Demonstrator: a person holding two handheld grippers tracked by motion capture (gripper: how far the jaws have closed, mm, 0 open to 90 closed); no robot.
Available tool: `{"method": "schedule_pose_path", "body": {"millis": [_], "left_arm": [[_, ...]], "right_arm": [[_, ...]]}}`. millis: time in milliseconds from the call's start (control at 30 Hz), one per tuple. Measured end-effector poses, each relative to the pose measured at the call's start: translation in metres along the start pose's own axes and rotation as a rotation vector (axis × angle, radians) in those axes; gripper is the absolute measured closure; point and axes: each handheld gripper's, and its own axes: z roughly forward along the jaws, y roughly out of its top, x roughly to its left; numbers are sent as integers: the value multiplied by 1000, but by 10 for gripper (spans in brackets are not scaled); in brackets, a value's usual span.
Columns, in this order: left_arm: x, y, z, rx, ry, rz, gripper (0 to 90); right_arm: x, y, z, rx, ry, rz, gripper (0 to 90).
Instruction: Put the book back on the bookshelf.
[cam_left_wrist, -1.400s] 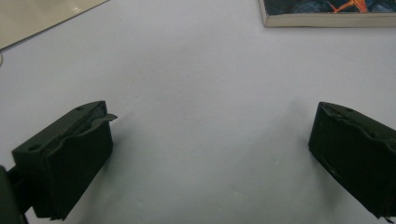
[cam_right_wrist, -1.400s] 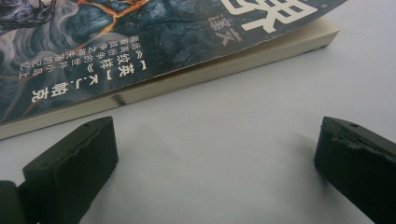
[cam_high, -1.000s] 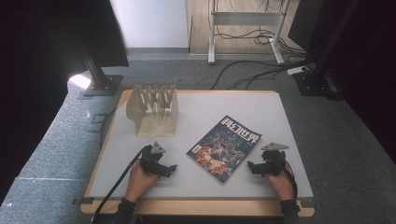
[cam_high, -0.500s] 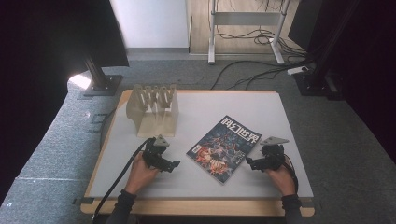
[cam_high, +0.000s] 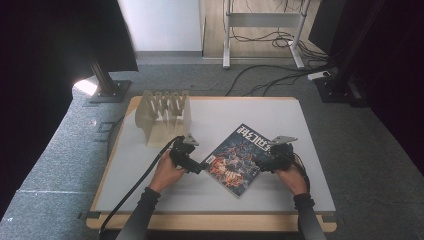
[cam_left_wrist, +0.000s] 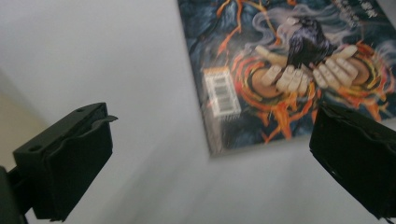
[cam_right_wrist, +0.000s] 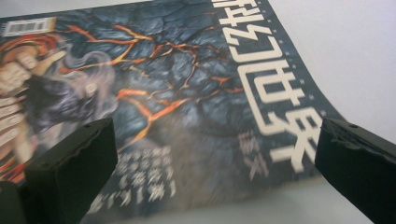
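Wooden rack (cam_high: 164, 117) behind magazine (cam_high: 238, 158), tongs flanking (both agape)

Between my two grippers the magazine (cam_high: 239, 158) lies flat, so I can pass over it freely. The wooden rack (cam_high: 165, 117) stands at the far left, blocking that corner. The table (cam_high: 280, 112) is bare to the far right and along the near edge.

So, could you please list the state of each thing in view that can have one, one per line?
magazine: closed, flat on the table, cover up, not gripped.
wooden rack: upright, slots empty.
left gripper: open, jaws at the magazine's edge.
right gripper: open, jaws at the magazine's opposite edge.
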Motion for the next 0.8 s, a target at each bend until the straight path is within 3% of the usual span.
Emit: {"method": "schedule_pose_path", "body": {"millis": [100, 200, 233, 333, 467, 567, 633, 700, 800], "left_arm": [[-3, 10, 12, 11, -6, 29, 0], [-3, 14, 20, 9, -21, 30, 0], [-4, 17, 28, 14, -28, 39, 0], [-5, 18, 37, 0, -44, 45, 0], [-6, 16, 53, 28, -43, 56, 0], [-8, 13, 61, 44, -62, 55, 0], [-8, 12, 65, 35, -112, 35, 0], [-13, 11, 66, 25, -118, 45, 0], [-16, 11, 65, 30, -113, 48, 0]], "right_arm": [[-9, 6, 14, 19, -4, -15, 0], [-16, 8, 21, 30, 2, -17, 0], [-24, 10, 28, 39, -10, -14, 0], [-34, 13, 34, 49, -3, 0, 0], [-41, 14, 40, 67, -1, 0, 0], [-49, 11, 44, 66, 34, 26, 0], [-52, 8, 45, 54, 67, 52, 15], [-52, 4, 43, 39, 92, 60, 29], [-50, 3, 41, 43, 89, 51, 29]]}}
